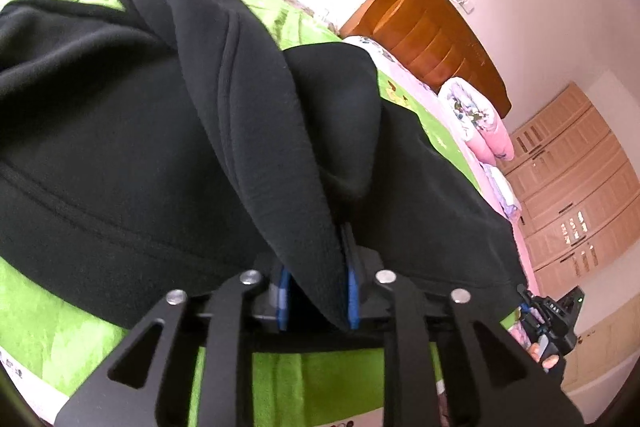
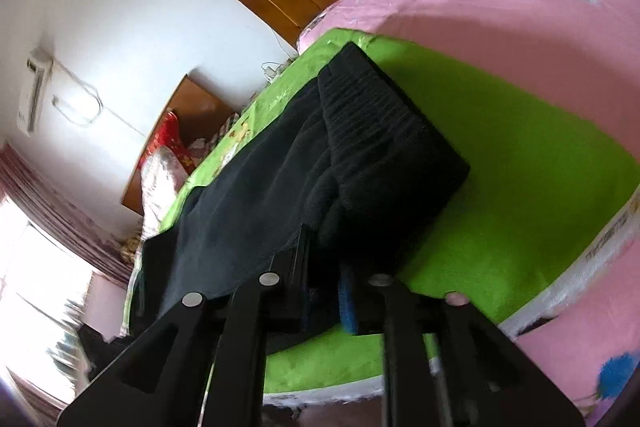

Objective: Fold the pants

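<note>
While my left gripper (image 1: 318, 291) and right gripper (image 2: 326, 301) are clamping the pants (image 1: 140, 131) above the bed (image 2: 520, 167), uneven pulling is risking a crooked fold.

L claw (image 1: 318, 291) pinched tight on a fold of the black pants (image 1: 140, 131), blue pads (image 1: 352, 291) pressing cloth. R claw (image 2: 324, 297) likewise clamped on fabric, tilted.

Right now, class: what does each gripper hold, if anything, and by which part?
Both hold the black pants. The left gripper pinches a raised fold of the fabric; the right gripper clamps an edge near the ribbed waistband.
</note>
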{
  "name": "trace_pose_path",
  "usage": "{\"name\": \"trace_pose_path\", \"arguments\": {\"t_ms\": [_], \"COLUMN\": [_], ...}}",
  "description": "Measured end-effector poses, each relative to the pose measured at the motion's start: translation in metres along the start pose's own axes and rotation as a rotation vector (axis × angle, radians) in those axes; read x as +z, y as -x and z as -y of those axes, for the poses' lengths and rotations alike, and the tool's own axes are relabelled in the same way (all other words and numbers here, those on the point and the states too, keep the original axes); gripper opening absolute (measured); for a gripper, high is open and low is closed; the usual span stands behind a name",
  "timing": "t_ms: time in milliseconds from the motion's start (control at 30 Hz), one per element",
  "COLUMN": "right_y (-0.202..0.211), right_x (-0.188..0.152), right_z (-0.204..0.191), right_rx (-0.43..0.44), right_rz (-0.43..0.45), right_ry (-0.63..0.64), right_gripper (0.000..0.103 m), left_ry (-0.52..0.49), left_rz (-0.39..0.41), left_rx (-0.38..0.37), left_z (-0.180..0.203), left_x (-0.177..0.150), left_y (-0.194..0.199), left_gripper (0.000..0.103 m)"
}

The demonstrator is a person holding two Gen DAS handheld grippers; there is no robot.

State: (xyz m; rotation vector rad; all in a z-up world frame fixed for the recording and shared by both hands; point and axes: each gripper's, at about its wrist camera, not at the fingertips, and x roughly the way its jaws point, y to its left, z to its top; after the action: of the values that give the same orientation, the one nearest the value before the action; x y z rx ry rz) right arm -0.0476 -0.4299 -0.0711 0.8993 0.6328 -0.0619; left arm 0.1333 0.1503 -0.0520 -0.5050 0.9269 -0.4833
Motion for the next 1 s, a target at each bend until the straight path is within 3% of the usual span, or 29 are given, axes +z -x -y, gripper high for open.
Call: {"name": "trace_pose_path", "arguments": {"t_ms": [33,67,133,200,267,333,367,533,667,867,1000], "right_y": [0.002,0.005,0.002,-0.003,-0.015,-0.017,-0.015,0.014,-0.004,0.007,0.004], "right_x": [-0.004,-0.008,-0.017,-0.028,-0.038,-0.040,-0.040,-0.045,-0.051,-0.052,-0.058], "right_z": [-0.002,-0.006,-0.022,-0.034,-0.042,-0.044,-0.046,-0.066,-0.040,-0.045,-0.025], "right_rx": [0.035,0.053,0.040,0.052,0.036,0.002,-0.006,-0.025,-0.061,-0.047,-0.004], "right_rz": [-0.009,-0.009,-0.044,-0.075,-0.103,-0.070,-0.052,0.015,-0.043,-0.003,-0.016], "right_ry": [0.001,0.015,0.087,0.125,0.161,0.181,0.193,0.272,0.195,0.217,0.152], "right_gripper": [0.047,0.053,0.052,0.044,0.021,0.011,0.008,0.007,0.005,0.005,0.002], "left_ry": [0.008,0.017,0.013,-0.004,-0.025,-0.027,-0.029,-0.021,-0.016,-0.019,-0.026], "left_rz": [0.003,0.006,0.009,0.013,0.019,0.025,0.025,0.028,0.037,0.037,0.045], "left_rx": [-0.014,-0.035,-0.043,-0.034,-0.018,-0.002,0.018,0.027,0.025,0.025,0.015], "left_z": [-0.001,-0.002,0.001,0.009,0.012,0.013,0.012,0.006,0.003,0.003,0.002], "left_x": [0.000,0.000,0.000,-0.001,-0.001,0.001,0.002,0.002,0.001,0.002,0.002], "left_y": [0.000,0.001,0.004,0.004,0.004,0.001,0.000,0.003,0.001,0.003,0.002], "left_gripper": [0.029,0.034,0.042,0.047,0.046,0.039,0.025,0.020,0.019,0.021,0.022]}}
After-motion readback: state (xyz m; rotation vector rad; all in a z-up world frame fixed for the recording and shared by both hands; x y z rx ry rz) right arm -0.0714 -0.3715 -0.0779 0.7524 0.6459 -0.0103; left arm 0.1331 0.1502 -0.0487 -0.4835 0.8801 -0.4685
